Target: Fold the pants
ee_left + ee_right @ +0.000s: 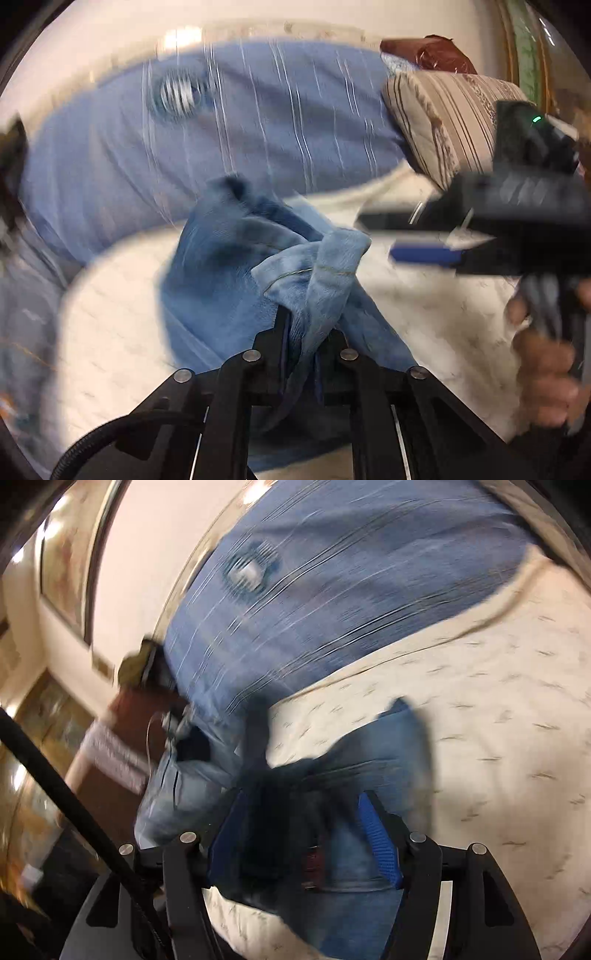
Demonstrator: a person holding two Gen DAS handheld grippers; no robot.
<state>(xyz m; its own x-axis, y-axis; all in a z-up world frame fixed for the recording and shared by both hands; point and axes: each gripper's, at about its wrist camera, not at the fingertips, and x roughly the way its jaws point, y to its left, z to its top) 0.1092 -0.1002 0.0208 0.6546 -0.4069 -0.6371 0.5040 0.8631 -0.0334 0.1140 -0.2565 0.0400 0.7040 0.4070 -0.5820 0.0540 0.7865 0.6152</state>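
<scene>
The light blue denim pants (236,266) lie bunched on a white patterned bedsheet (110,332). My left gripper (306,325) is shut on a folded hem of the pants, which sticks up between its fingers. My right gripper (417,236) shows at the right of the left wrist view, open, with blue pads, just right of the pants. In the right wrist view the right gripper (306,812) stands wide open over the pants (354,760), with denim lying between its blue pads (380,834). Both views are motion-blurred.
A large blue striped cushion (240,122) lies behind the pants, also in the right wrist view (332,590). A beige striped pillow (443,122) and a brown item (436,55) sit at the back right. A wall with a framed picture (70,572) is at the left.
</scene>
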